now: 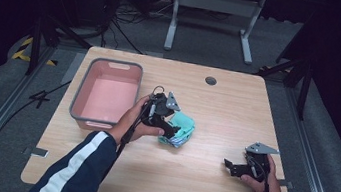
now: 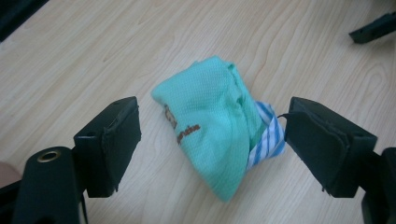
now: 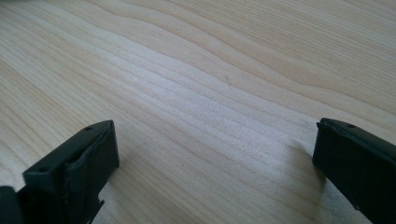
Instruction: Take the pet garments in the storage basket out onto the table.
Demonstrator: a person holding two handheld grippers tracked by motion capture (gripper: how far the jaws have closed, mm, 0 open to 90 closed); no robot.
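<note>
Left gripper (image 2: pixel 212 140): jaws apart, one either side of the green sock bundle (image 2: pixel 210 121), neither pad touching it as far as the left gripper view tells. Nothing clamped. Right-hand jaw sits just beside the blue-and-white striped cloth (image 2: pixel 268 135) that pokes out of the bundle's fold; left-hand jaw stands a bit off the green fabric. Bundle lies on the tabletop (image 2: pixel 93 56), brown lettering facing up, folded into a rough wedge.

High view: left gripper (image 1: pixel 169 132) is angled down over the bundle (image 1: pixel 183 130), hand (image 1: pixel 135 121) wrapped round the body, dark sleeve with white stripe (image 1: pixel 79 164) coming in from the bottom edge. Bundle is near the middle of the tabletop, just right of the pink bin (image 1: pixel 106 94) with grey rim, not touching it.

Right gripper (image 3: pixel 215 177): jaws wide, bare wood between them, gripping nothing. High view puts the right gripper (image 1: pixel 230 166) low near the front-right corner of the tabletop, pointing left, well apart from the bundle.

Round cable hole (image 1: pixel 211 80) at the far side of the tabletop. White desk frame (image 1: pixel 215 16) on the floor beyond.
</note>
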